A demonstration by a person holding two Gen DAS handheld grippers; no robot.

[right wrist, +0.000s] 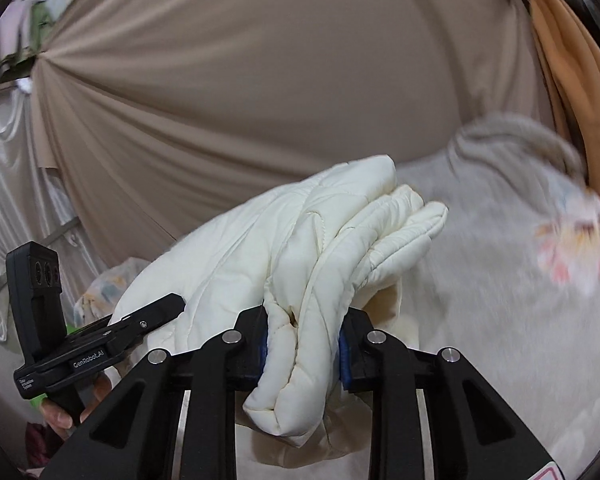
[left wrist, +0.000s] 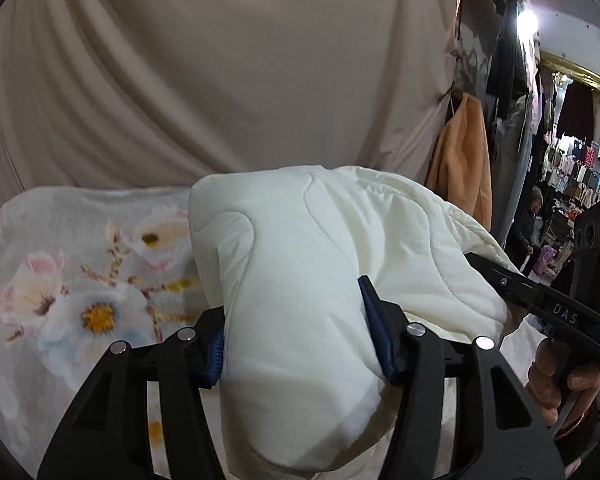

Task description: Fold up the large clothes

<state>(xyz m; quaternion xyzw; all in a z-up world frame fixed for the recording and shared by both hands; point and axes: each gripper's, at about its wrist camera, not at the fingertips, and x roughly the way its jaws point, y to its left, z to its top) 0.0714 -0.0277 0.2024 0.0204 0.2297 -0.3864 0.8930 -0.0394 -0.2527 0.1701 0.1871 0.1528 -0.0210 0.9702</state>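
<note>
I am holding the cream quilted garment (left wrist: 300, 248) bunched into several thick layers, so I judge the folding well along. My left gripper (left wrist: 296, 340) is clamping one padded end and my right gripper (right wrist: 302, 344) is pinching the stacked edges, both raised above the floral blanket (left wrist: 80, 280). I am still needing to lay it flat and square the bundle
</note>
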